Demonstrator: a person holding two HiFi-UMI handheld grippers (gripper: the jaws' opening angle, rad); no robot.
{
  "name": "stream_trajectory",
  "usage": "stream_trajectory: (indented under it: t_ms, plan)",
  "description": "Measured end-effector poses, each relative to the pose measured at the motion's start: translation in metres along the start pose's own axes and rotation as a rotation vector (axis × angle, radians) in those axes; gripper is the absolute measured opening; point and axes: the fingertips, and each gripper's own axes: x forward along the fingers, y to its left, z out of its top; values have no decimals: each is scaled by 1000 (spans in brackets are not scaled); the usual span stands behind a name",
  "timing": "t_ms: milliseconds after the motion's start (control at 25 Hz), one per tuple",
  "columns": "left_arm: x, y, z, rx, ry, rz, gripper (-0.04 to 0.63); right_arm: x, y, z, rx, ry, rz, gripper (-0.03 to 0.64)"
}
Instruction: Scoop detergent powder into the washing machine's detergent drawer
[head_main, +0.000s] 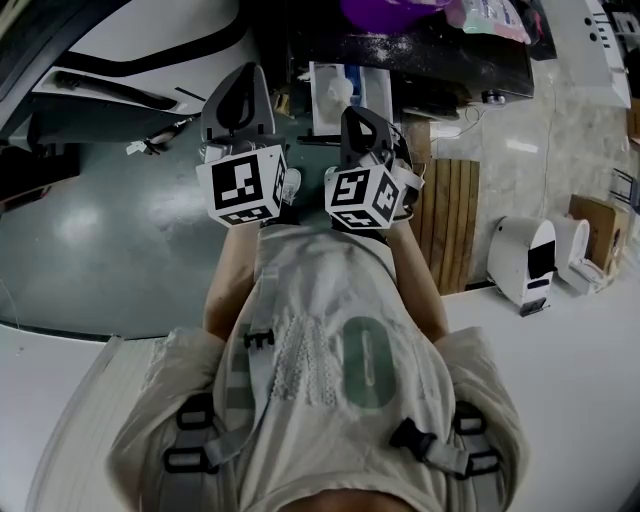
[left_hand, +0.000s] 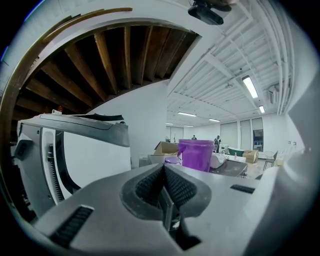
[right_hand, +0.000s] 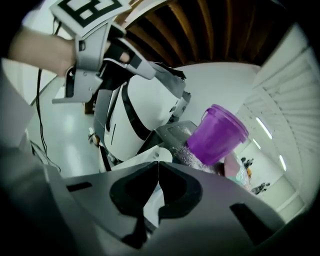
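Left tool (left_hand: 163, 172): jaws clenched, nothing between them. Right tool (right_hand: 157, 171): likewise clenched and empty. Both are held side by side, near the person's chest.

Just beyond them is a white detergent drawer (head_main: 335, 95), standing open. Farther off, a purple bucket (head_main: 385, 12) sits on a dark top (head_main: 480, 60). No scoop in either tool.

Risk, by my reckoning: powder carried from bucket to drawer spills if the scoop tilts.

The right gripper view shows loose grains (right_hand: 189, 154) beneath the bucket. The left gripper view shows neither grains nor drawer.
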Motion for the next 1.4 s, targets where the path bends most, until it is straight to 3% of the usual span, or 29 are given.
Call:
stream_trajectory:
  t_ms: [240,360,480,960,1320,1400]
  plan:
    - [-2,3,0,-9,-2,9,21,1,-2,9,-408,-16,-83,12]
    - [-3,5,0,-11,-3,14,21,1,-5,12,-535,-22,-122,12]
    - [-4,6,-1,-12,-2,18,21,1,-6,11,-595,-23,-133,12]
    - [-6,6,-4,-14,3,23,21,-1,-1,10,-634,-41,-124,12]
    - [-6,4,-1,-11,1,21,21,-4,-28,31,-473,-84,-164,12]
    - [-6,3,4,-15,-6,19,21,-8,-38,43,-396,-119,-163,12]
